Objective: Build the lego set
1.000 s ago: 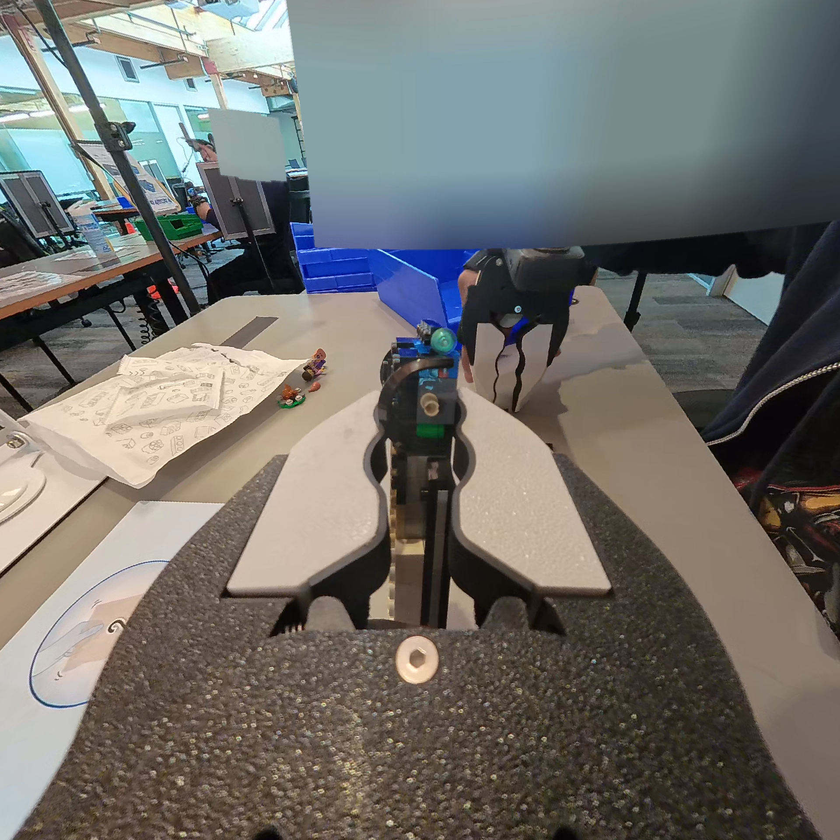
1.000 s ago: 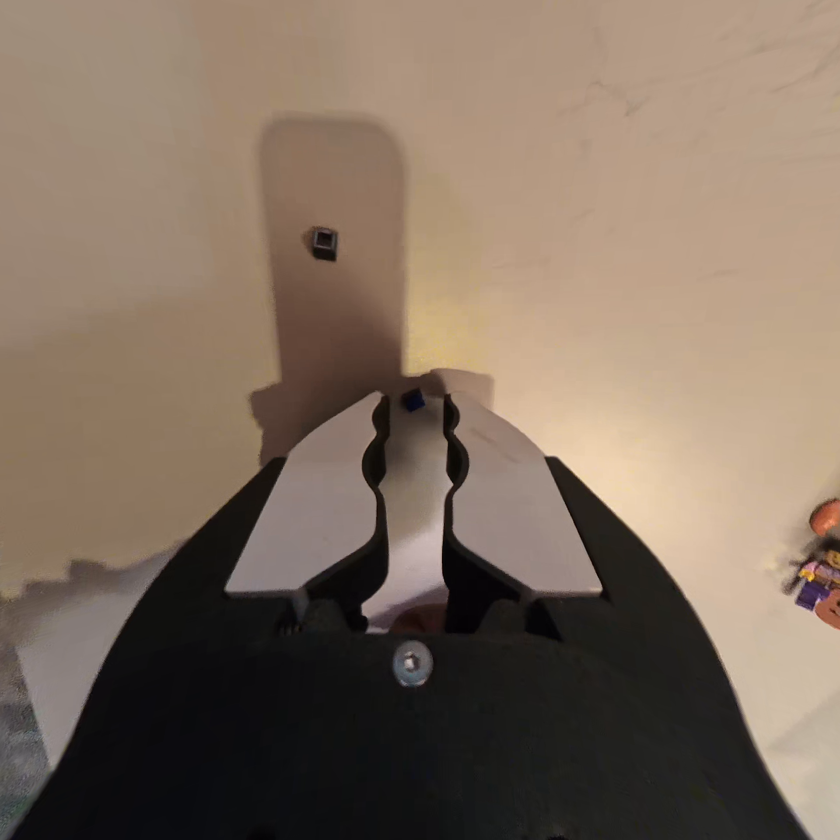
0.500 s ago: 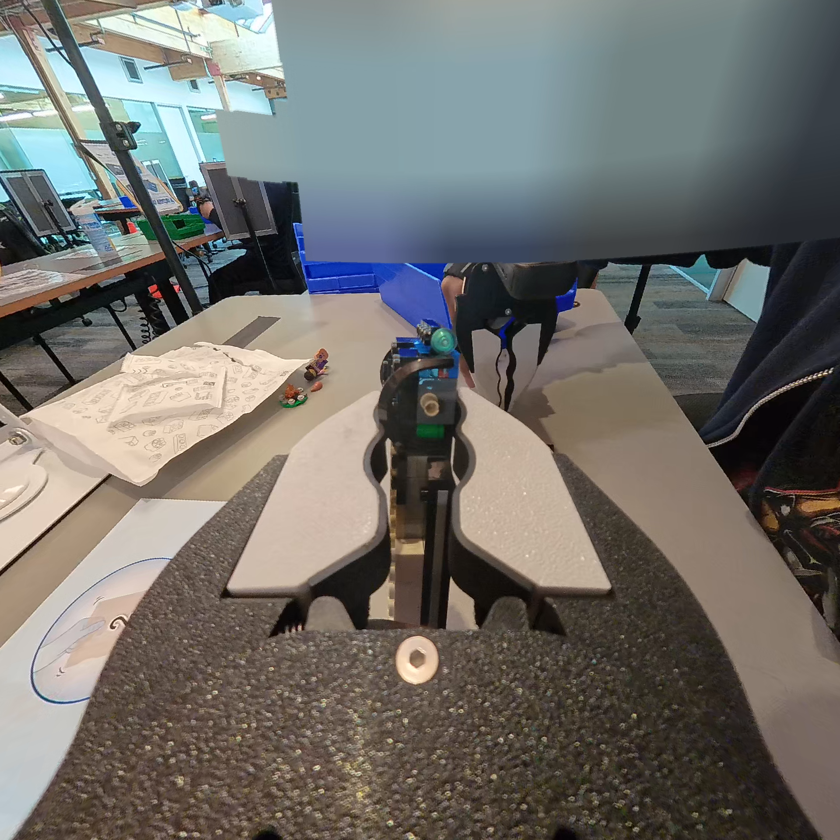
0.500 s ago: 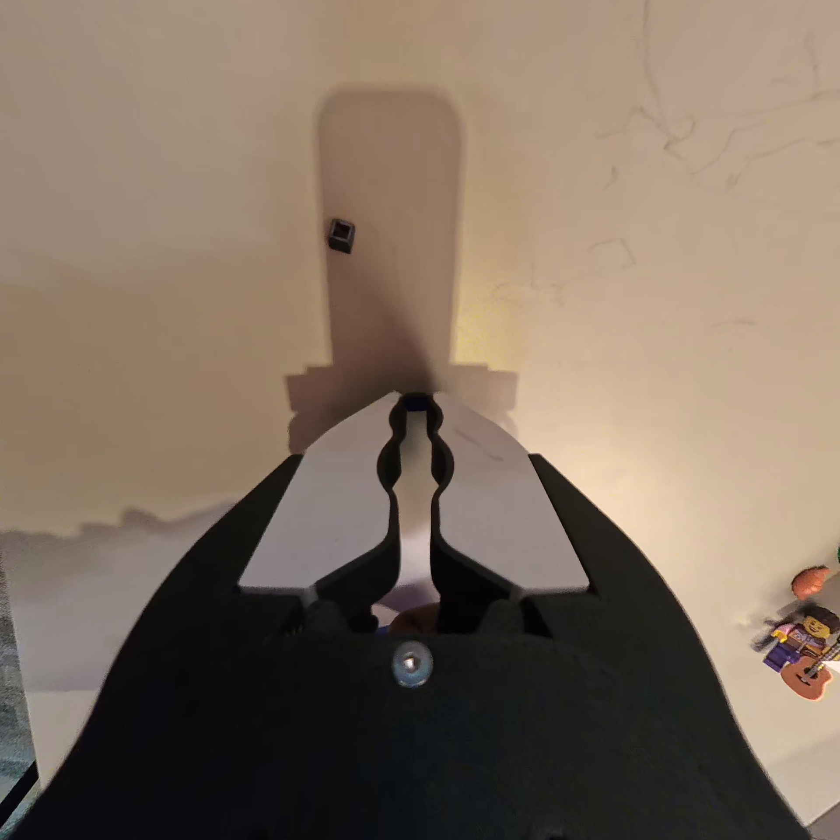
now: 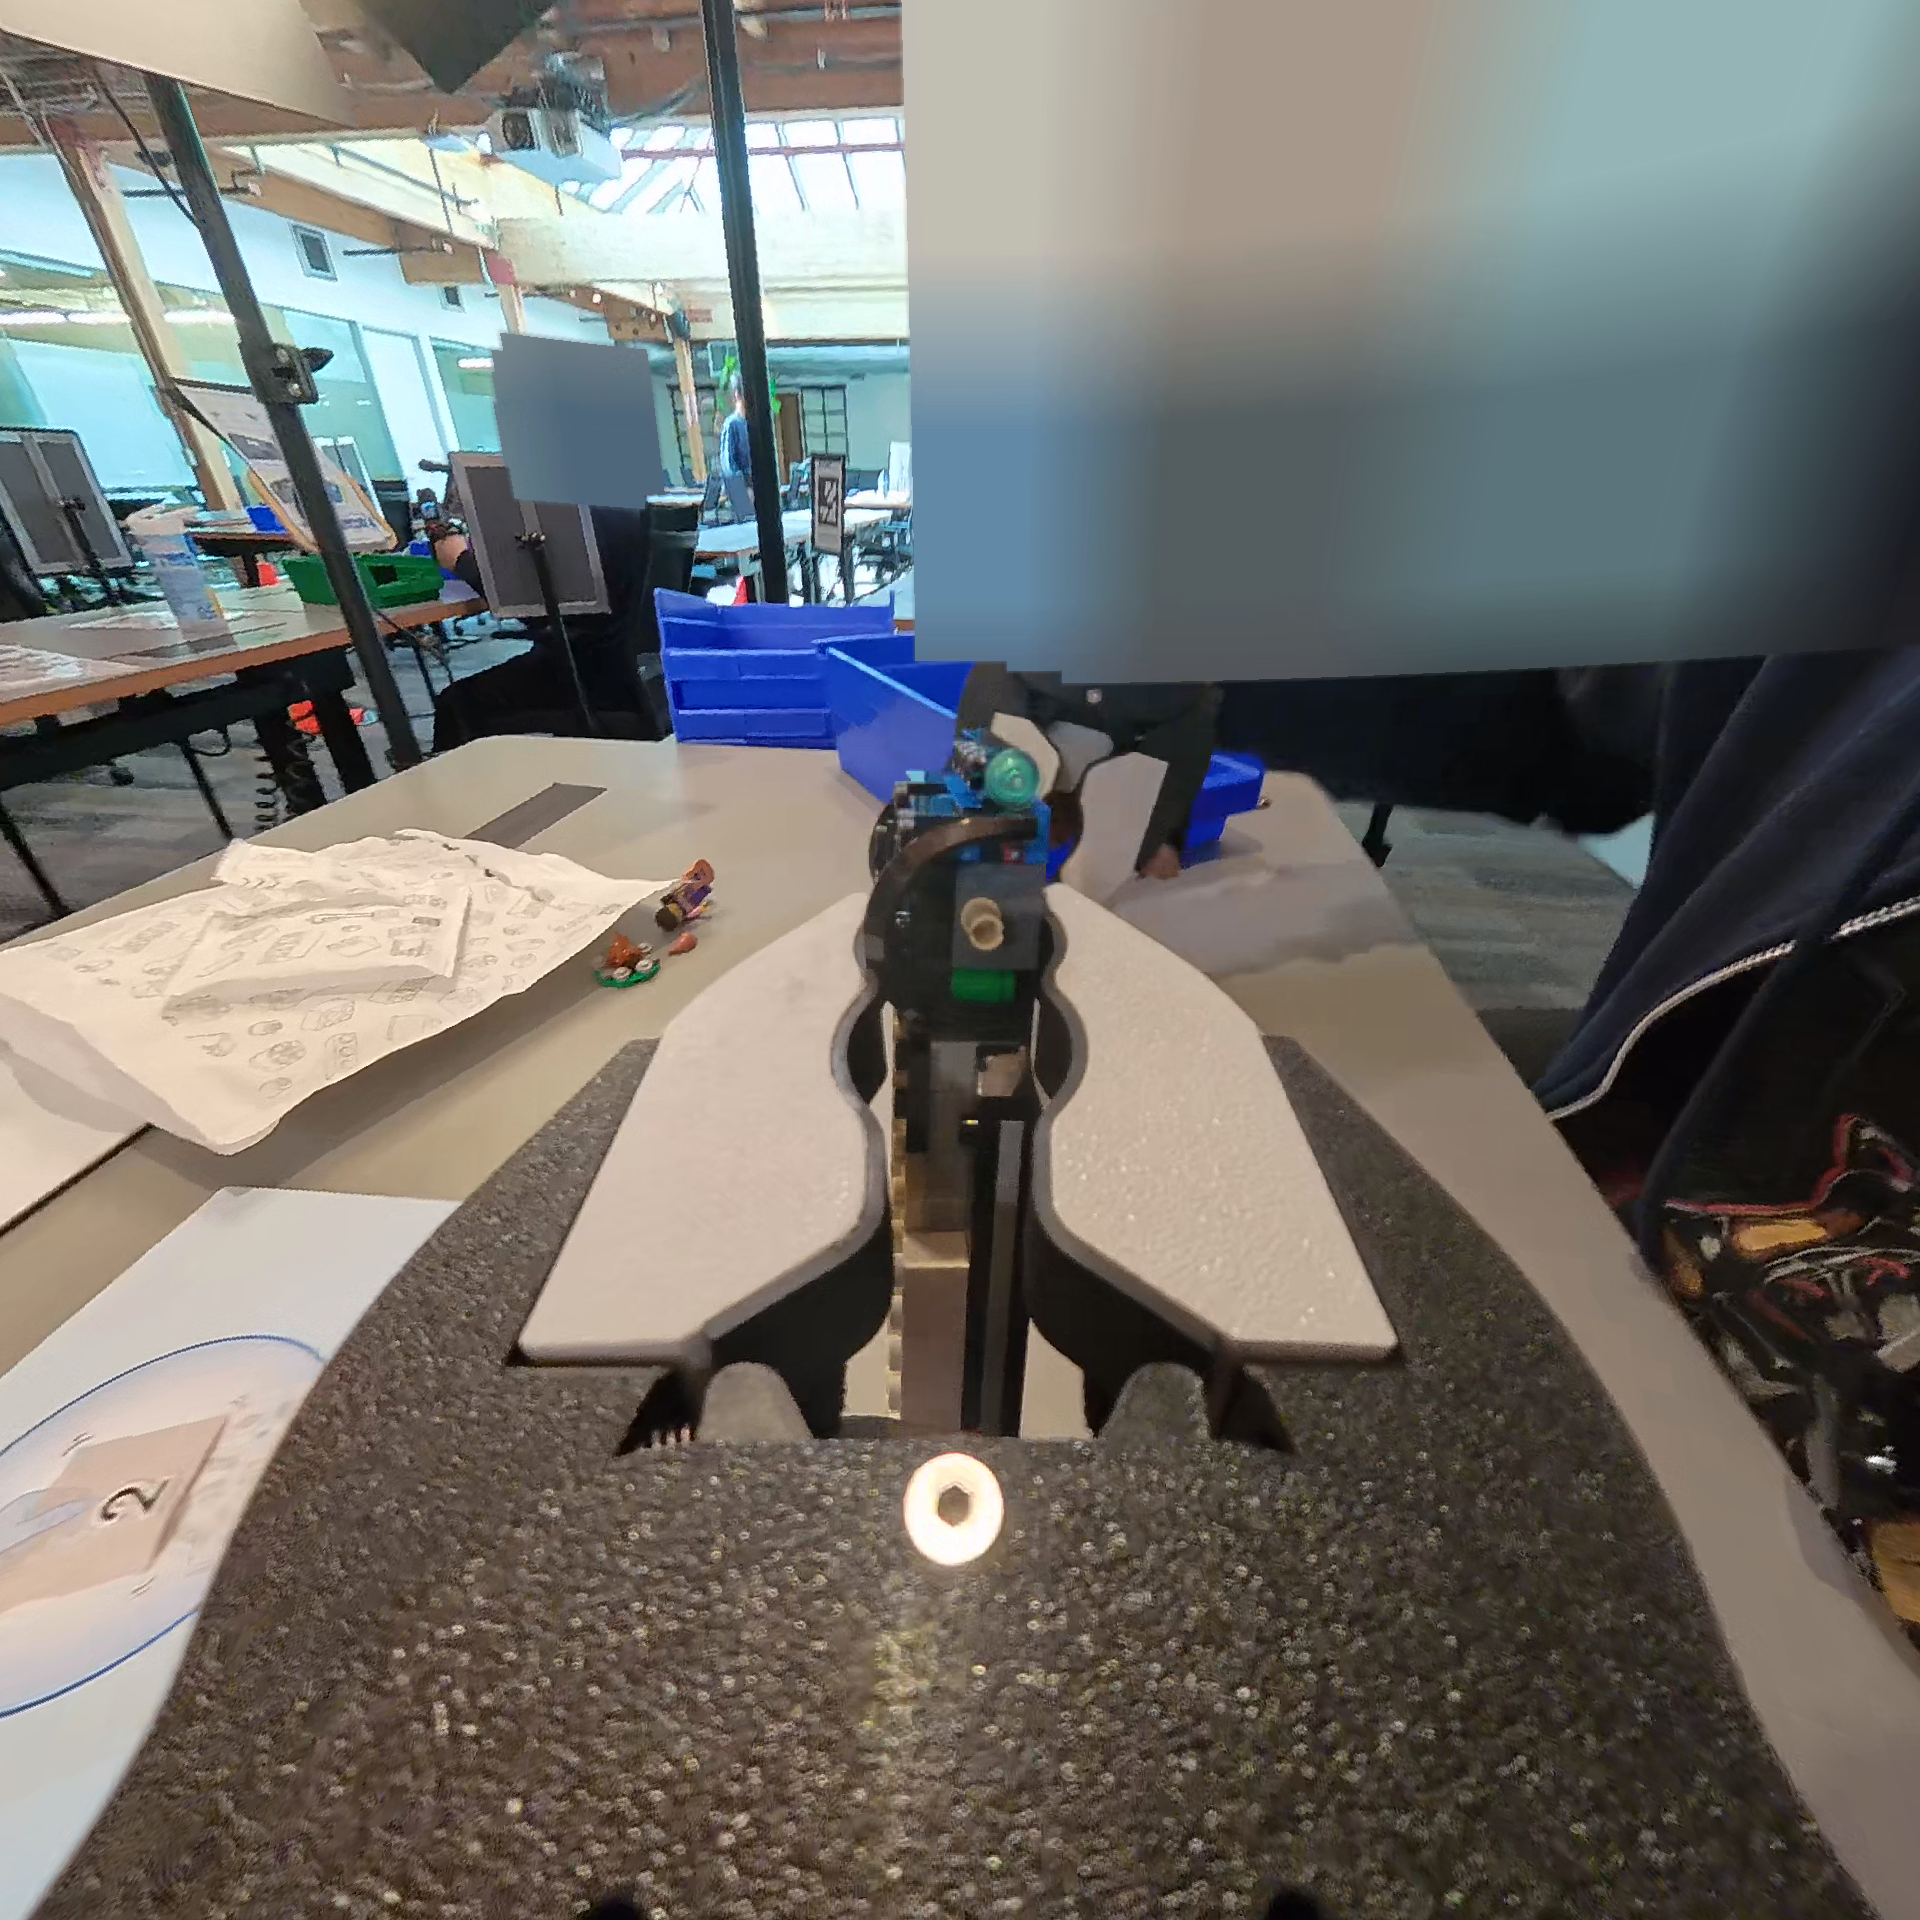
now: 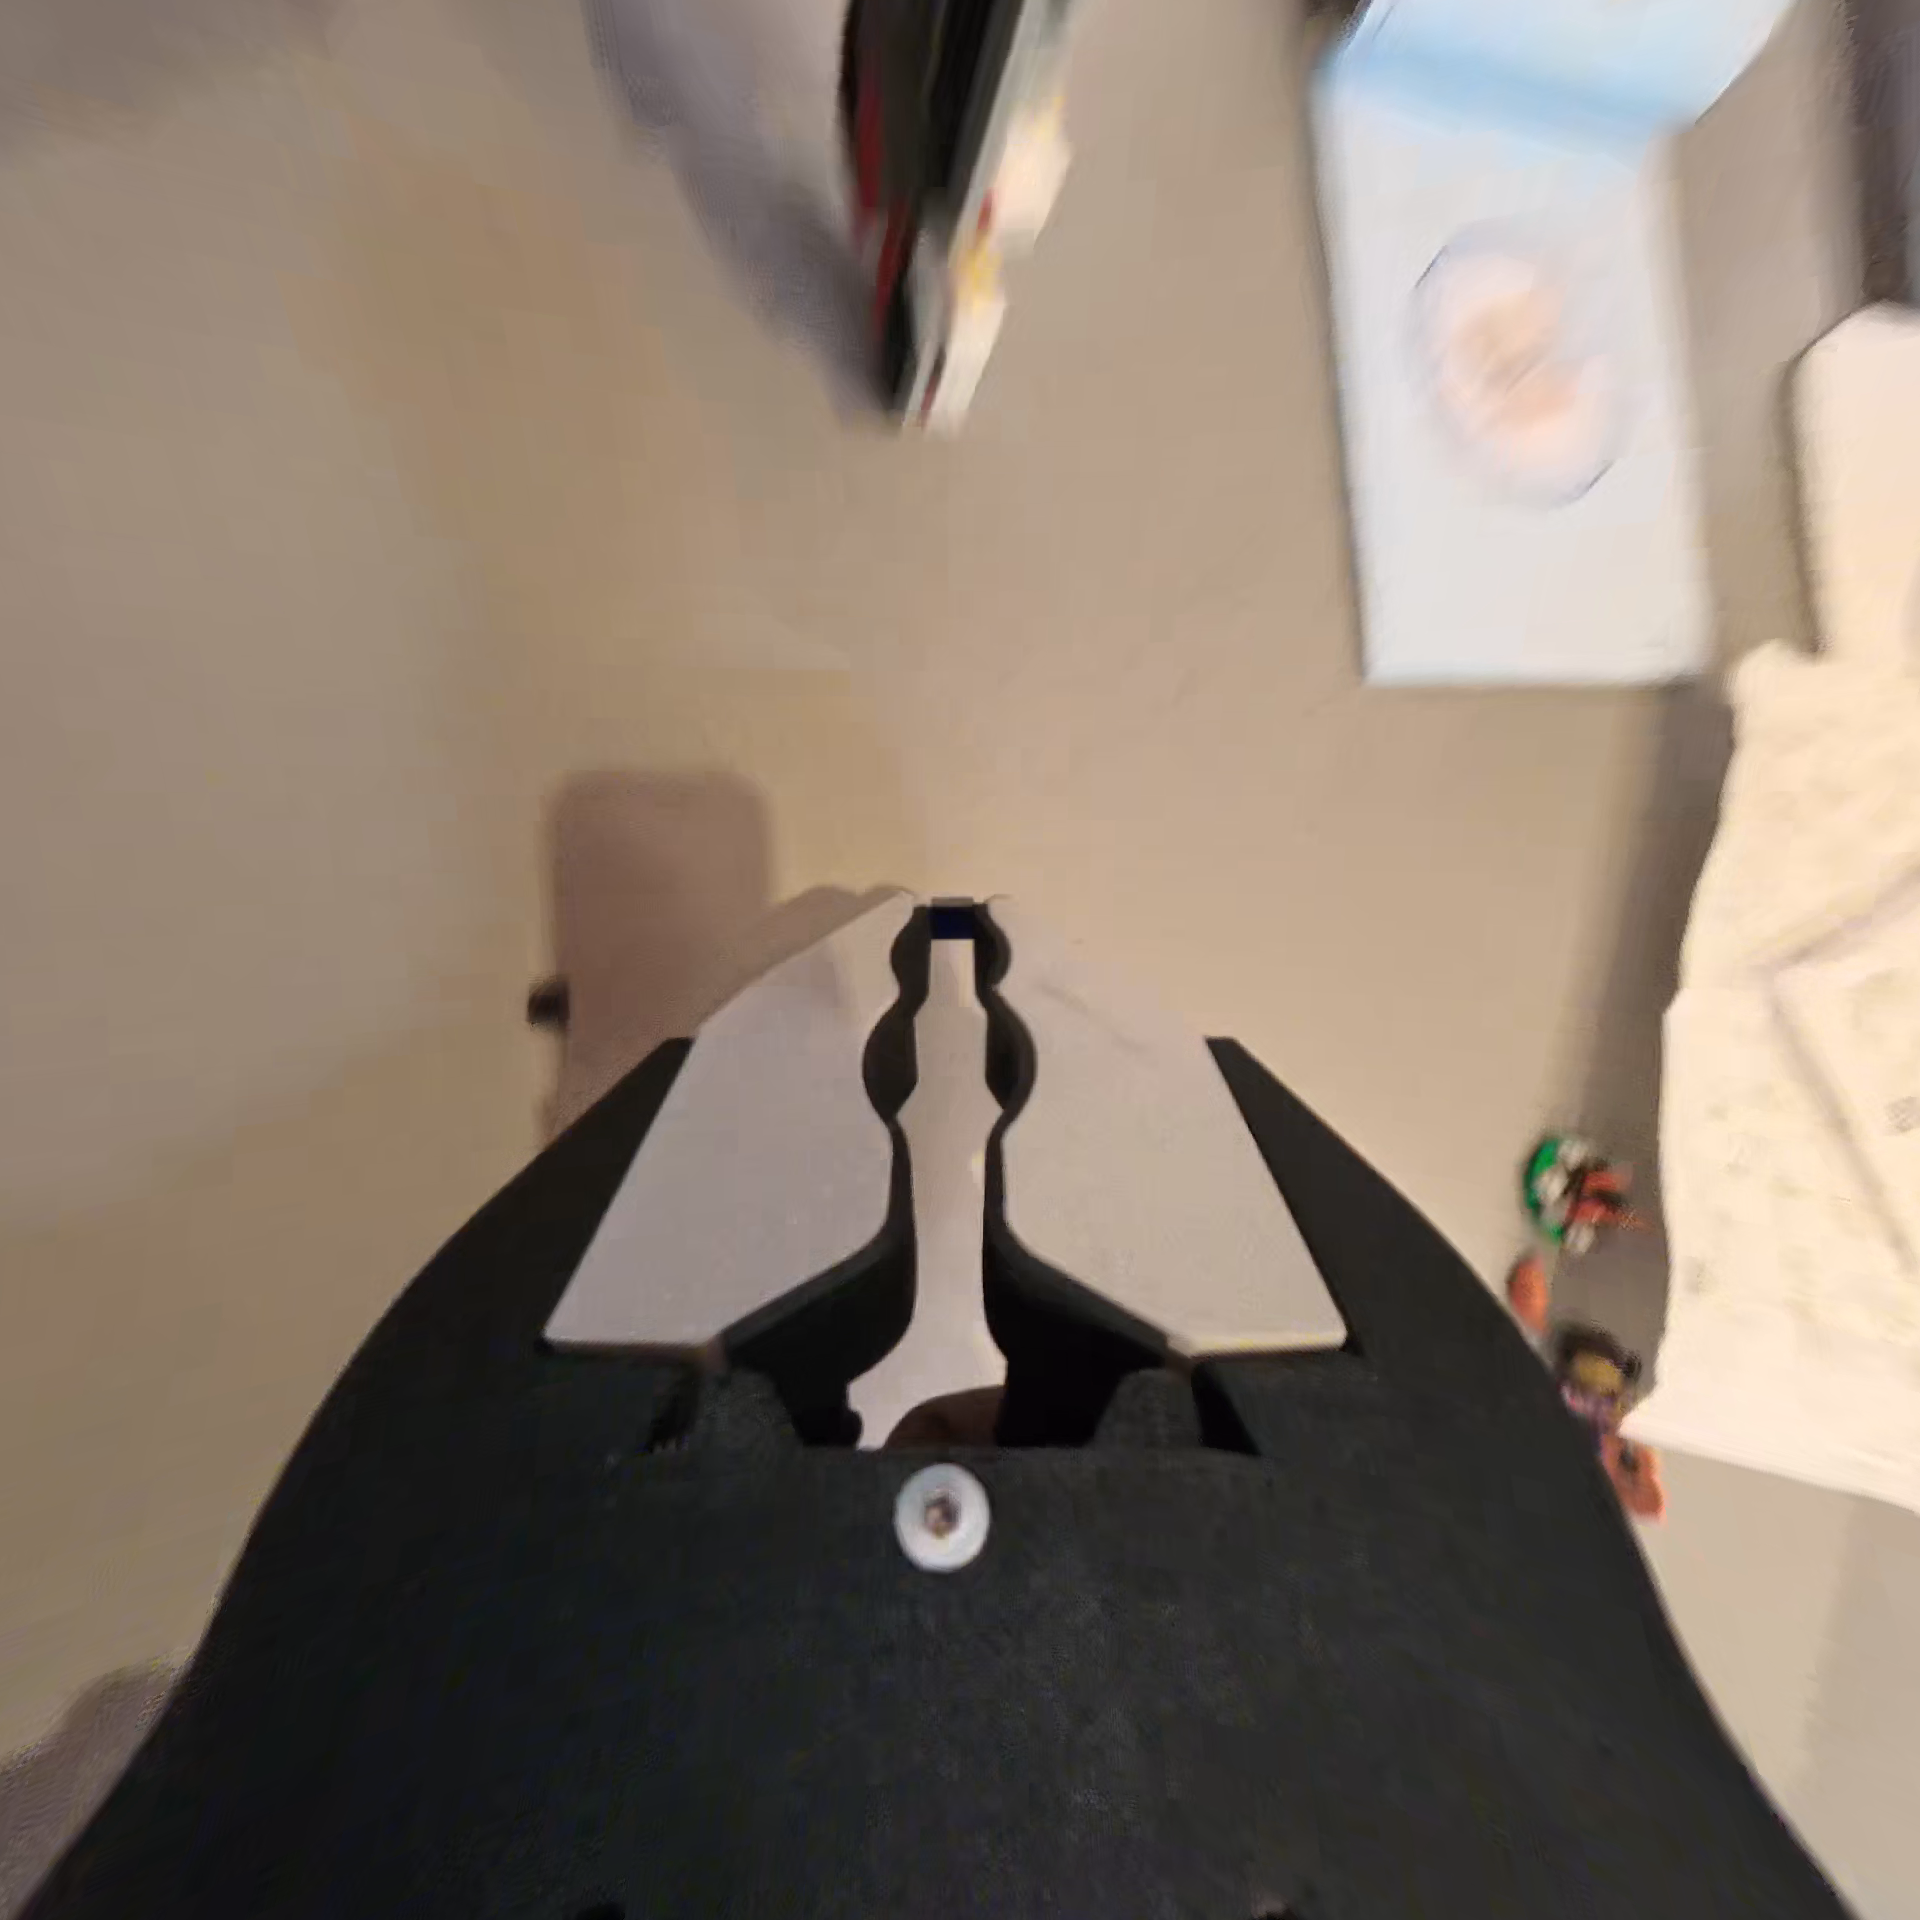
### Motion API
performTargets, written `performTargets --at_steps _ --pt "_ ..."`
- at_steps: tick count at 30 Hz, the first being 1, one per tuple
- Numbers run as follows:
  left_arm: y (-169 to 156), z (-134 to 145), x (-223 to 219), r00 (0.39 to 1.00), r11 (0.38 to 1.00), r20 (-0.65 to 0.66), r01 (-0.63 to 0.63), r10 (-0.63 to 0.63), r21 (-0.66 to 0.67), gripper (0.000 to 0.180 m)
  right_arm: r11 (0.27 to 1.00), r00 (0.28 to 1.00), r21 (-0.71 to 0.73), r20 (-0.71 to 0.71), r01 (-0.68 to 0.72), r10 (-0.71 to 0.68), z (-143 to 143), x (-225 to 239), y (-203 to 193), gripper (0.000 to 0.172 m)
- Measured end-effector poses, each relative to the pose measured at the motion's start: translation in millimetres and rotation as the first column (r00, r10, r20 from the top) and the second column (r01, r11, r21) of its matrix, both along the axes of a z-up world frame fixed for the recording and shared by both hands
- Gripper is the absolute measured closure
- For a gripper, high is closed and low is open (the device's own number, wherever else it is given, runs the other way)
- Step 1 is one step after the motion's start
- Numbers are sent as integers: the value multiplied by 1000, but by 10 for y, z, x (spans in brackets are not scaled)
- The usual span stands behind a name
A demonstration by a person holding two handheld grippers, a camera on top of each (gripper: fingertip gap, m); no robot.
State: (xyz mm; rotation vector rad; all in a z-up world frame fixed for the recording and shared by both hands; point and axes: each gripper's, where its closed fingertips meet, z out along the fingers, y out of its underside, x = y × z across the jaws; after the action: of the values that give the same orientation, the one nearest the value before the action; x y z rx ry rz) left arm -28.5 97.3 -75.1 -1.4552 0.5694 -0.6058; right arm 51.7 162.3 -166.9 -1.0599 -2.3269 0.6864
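From the left wrist, the left gripper (image 5: pixel 958 935) clamped a black-and-blue brick model (image 5: pixel 961 894) above the grey table (image 5: pixel 727 810), bare toward its far edge; blue bins (image 5: pixel 769 665) stood there, contents hidden.

From the right wrist, the right gripper (image 6: pixel 952 914) pinched a tiny dark-blue piece (image 6: pixel 950 921) over bare tabletop (image 6: pixel 312 623); papers (image 6: pixel 1818 1039) lay rightward.

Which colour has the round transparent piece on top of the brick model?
Teal green round piece, clearest in the left wrist view.
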Motion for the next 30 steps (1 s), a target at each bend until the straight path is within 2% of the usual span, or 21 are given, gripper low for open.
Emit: performTargets --at_steps 2,5,7,10,14,25,30 --pt "-2 27 -5 997 1000 69 20 -20 0 156 991 983 -136 -181 0 -25 363 -285 -181 164" --pt "9 44 -36 987 999 154 37 -35 -4 156 930 914 -359 -398 -83 -72 905 -588 -462 164" --pt "26 36 -62 982 999 188 37 -34 -13 156 871 872 -473 -473 -133 -124 1140 -719 -569 165" --pt "42 17 -83 982 1000 187 27 -24 -14 156 791 829 -585 -523 -178 -200 1333 -840 -611 165" --pt "24 57 -103 978 999 208 33 -33 1 156 717 824 -666 -514 -208 -239 1387 -880 -620 164" --pt "-13 85 -80 967 997 243 79 -76 -5 156 658 841 -720 -483 -222 -245 1286 -894 -626 165" --pt "-18 81 -65 976 998 209 69 -67 -1 155 640 845 -733 -477 -230 -243 1267 -865 -629 165"
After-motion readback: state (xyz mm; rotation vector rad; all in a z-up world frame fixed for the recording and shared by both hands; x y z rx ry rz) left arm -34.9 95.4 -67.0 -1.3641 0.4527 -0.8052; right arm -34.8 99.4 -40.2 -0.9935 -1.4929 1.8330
